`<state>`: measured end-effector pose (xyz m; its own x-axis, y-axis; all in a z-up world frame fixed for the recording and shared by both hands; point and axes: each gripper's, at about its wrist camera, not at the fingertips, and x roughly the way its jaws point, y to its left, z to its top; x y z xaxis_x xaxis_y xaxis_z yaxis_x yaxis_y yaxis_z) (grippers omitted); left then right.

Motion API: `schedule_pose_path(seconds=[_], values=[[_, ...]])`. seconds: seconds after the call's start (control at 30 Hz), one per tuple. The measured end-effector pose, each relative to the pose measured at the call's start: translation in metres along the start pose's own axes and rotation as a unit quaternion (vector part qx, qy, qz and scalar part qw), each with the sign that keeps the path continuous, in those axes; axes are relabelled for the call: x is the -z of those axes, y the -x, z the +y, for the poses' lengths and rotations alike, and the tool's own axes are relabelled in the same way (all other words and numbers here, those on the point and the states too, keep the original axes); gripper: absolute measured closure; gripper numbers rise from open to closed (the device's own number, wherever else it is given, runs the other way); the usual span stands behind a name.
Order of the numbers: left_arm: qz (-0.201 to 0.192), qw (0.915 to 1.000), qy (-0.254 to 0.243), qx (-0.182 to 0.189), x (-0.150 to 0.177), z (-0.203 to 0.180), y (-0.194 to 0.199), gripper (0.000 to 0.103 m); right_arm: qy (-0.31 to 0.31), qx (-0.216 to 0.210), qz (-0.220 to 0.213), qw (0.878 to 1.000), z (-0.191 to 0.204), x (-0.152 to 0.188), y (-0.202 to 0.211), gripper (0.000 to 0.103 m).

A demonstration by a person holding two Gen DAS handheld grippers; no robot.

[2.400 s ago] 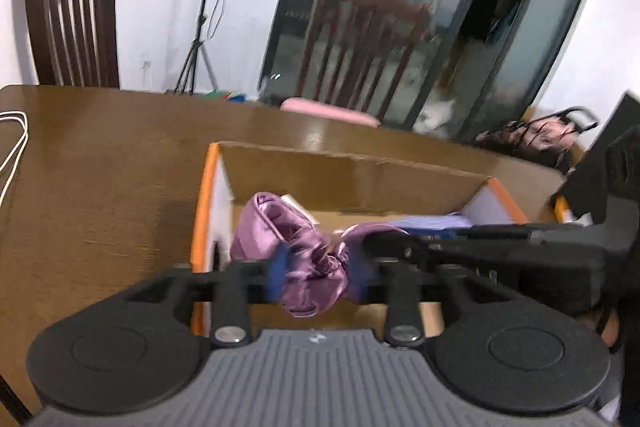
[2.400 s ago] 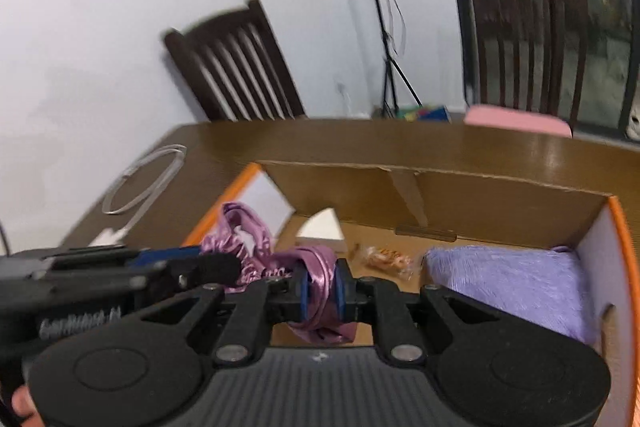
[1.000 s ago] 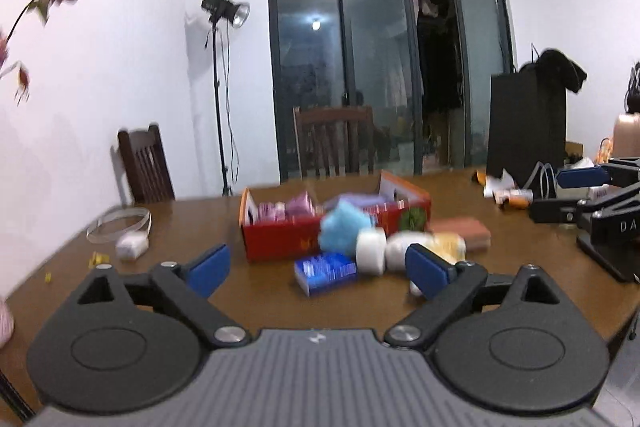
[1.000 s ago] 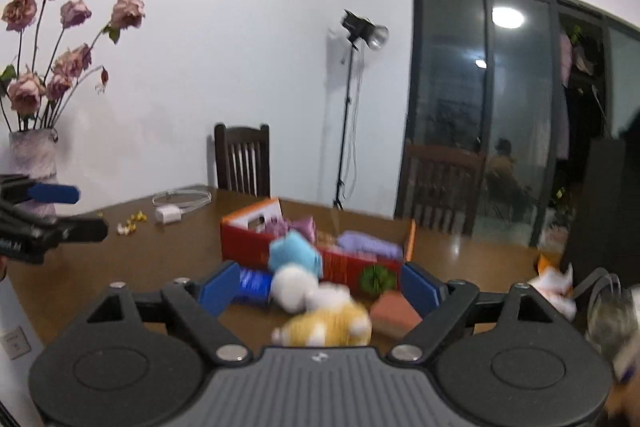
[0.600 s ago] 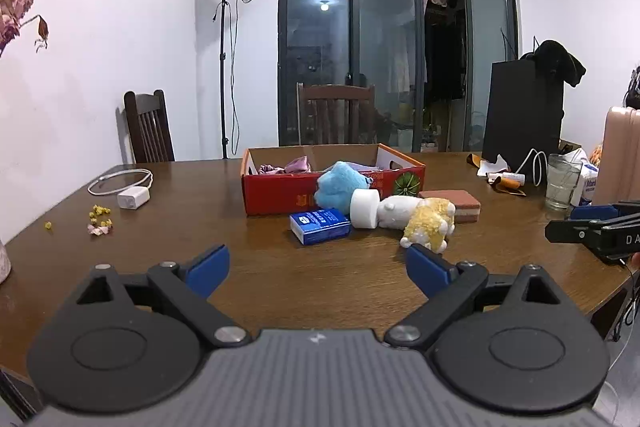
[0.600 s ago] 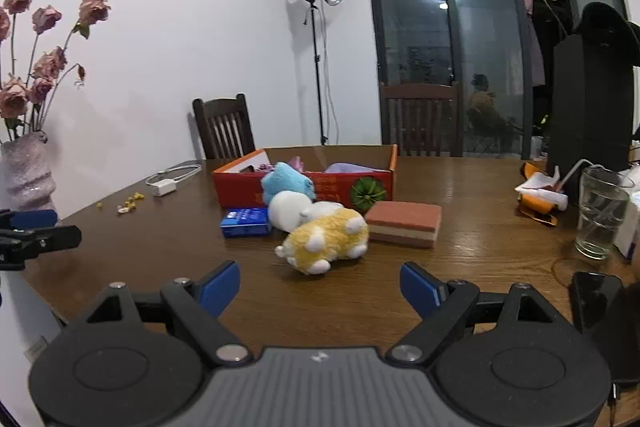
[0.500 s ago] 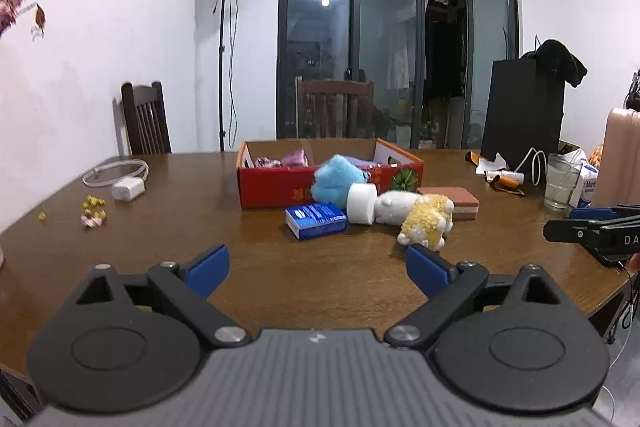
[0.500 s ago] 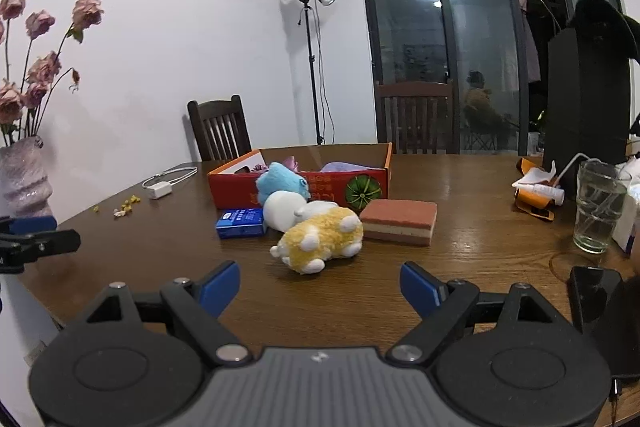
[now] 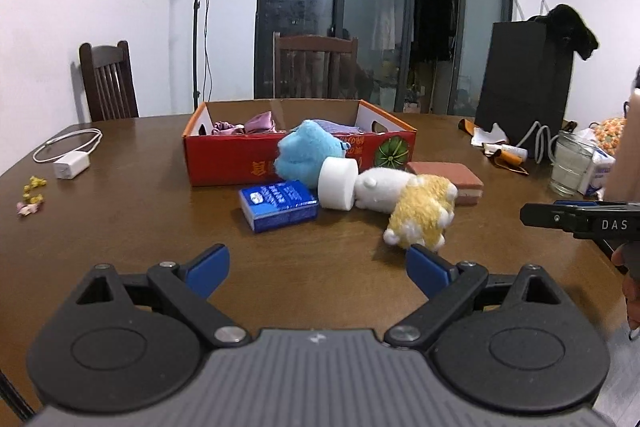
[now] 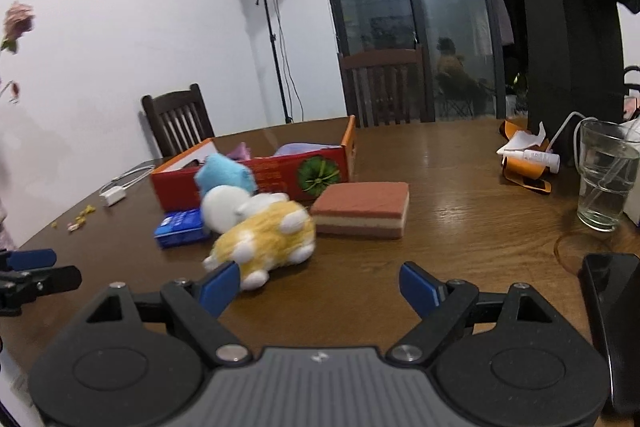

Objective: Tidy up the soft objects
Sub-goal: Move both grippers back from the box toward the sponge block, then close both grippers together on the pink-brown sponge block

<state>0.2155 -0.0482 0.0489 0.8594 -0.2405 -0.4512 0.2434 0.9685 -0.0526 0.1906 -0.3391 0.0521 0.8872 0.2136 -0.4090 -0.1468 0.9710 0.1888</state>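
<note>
A red cardboard box (image 9: 248,157) (image 10: 280,171) stands on the brown table with purple cloth (image 9: 256,125) inside. In front of it lie a blue plush (image 9: 308,155) (image 10: 224,177), a white plush (image 9: 380,189) (image 10: 224,207), a yellow plush (image 9: 424,215) (image 10: 268,233), a white roll (image 9: 338,183) and a pink layered sponge (image 9: 444,175) (image 10: 364,209). My left gripper (image 9: 318,269) is open and empty, a short way before the yellow plush. My right gripper (image 10: 320,285) is open and empty, just to the right of the yellow plush.
A blue packet (image 9: 280,205) (image 10: 180,227) lies by the plushes. A glass of water (image 10: 606,173), a phone (image 10: 612,295), a white charger with cable (image 9: 70,163), a black speaker (image 9: 524,87) and chairs (image 9: 108,81) surround the table.
Both grippers let go of the purple cloth in the box, opened and pulled far back. Since half a second ago both have moved forward toward the yellow plush.
</note>
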Motion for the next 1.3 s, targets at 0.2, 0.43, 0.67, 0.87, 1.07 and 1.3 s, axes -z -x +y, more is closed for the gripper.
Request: schedule_pose_path(seconds=[0.2, 0.43, 0.67, 0.87, 1.07, 1.3], values=[[-0.005, 0.9978, 0.009, 0.066, -0.043, -0.022, -0.043, 0.025, 0.001, 0.014, 0.006, 1.0, -0.019, -0.027, -0.049, 0.018], [0.054, 0.9906, 0.014, 0.125, -0.096, -0.067, -0.148, 0.049, -0.039, 0.017, 0.027, 0.999, -0.056, -0.056, -0.113, 0.041], [0.166, 0.9727, 0.074, 0.144, -0.095, -0.08, -0.243, 0.065, -0.084, 0.012, 0.047, 0.995, -0.083, -0.058, -0.159, 0.061], [0.149, 0.9741, 0.088, 0.146, -0.093, -0.078, -0.24, 0.073, -0.118, -0.023, 0.036, 0.992, -0.093, -0.054, -0.161, 0.071], [0.063, 0.9818, 0.061, 0.168, -0.108, -0.08, -0.168, 0.073, -0.07, 0.007, -0.056, 0.996, -0.061, -0.069, -0.109, 0.077], [0.051, 0.9818, 0.101, 0.152, -0.066, -0.022, -0.061, 0.073, -0.054, -0.089, -0.053, 0.993, 0.002, -0.054, -0.035, 0.078]])
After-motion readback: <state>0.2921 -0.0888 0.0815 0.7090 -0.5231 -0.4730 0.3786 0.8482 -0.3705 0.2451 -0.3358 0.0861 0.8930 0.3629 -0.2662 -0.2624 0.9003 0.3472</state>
